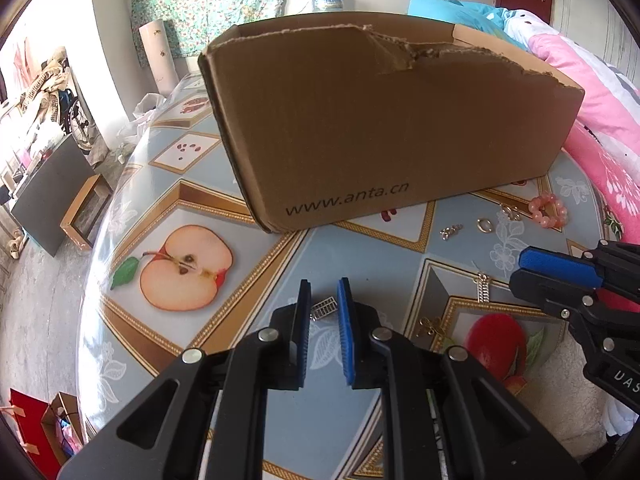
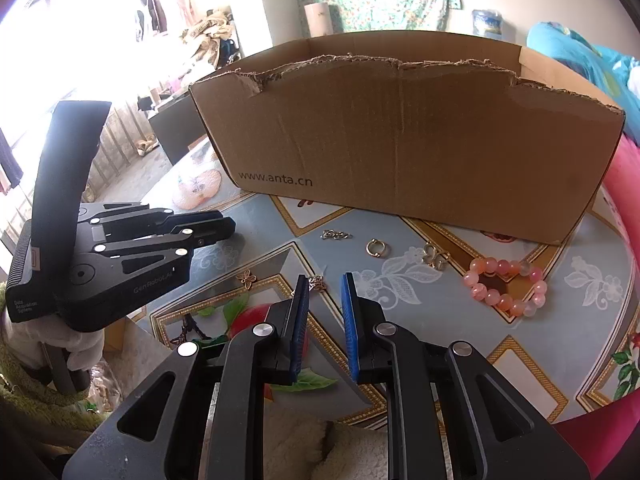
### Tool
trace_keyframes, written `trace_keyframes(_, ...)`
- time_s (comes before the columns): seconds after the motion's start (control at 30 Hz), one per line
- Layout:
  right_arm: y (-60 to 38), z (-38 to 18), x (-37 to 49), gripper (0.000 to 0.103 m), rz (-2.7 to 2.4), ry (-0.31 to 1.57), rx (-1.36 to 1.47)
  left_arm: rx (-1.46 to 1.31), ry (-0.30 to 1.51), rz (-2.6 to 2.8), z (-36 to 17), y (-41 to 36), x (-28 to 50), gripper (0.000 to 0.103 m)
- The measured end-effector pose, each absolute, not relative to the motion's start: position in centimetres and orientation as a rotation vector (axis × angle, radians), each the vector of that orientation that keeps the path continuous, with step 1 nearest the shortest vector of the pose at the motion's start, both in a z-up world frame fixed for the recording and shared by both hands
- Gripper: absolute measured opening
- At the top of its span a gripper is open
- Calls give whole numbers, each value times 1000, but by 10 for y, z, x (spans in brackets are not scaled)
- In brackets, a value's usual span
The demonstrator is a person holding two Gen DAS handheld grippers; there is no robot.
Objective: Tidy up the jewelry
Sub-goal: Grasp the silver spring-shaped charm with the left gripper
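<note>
A small silver ladder-like earring [image 1: 324,307] lies between the left hand-held gripper's [image 1: 325,292] narrow jaws, untouched; the right hand-held gripper [image 2: 325,286] stands narrow and empty.

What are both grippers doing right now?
Left gripper: fingers narrowly apart around a small silver piece; grip cannot be told.
Right gripper: open, holding nothing.

Pink bead bracelet [image 2: 505,288] (perhaps peach-tinged)

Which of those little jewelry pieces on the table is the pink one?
The beaded bracelet, lying near the right end of the cardboard box. It is made of pink and peach beads; the other pieces, like the small ring, are gold or silver metal.
</note>
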State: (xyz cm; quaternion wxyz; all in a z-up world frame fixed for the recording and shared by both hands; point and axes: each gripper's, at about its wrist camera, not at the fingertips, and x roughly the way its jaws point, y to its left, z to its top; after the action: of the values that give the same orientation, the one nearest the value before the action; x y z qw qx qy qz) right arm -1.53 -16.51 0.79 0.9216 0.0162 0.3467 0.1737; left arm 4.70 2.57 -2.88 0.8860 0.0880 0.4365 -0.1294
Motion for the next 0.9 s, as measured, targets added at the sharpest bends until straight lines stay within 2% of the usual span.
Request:
trace_keyframes(0.37, -158, 10, -16, 18, 364, 702, 14, 144, 871, -321, -15, 32, 29, 13)
trace_keyframes(0.9, -159, 9, -18, 19, 364, 700, 19, 136, 957, -313, -27, 46, 38, 13)
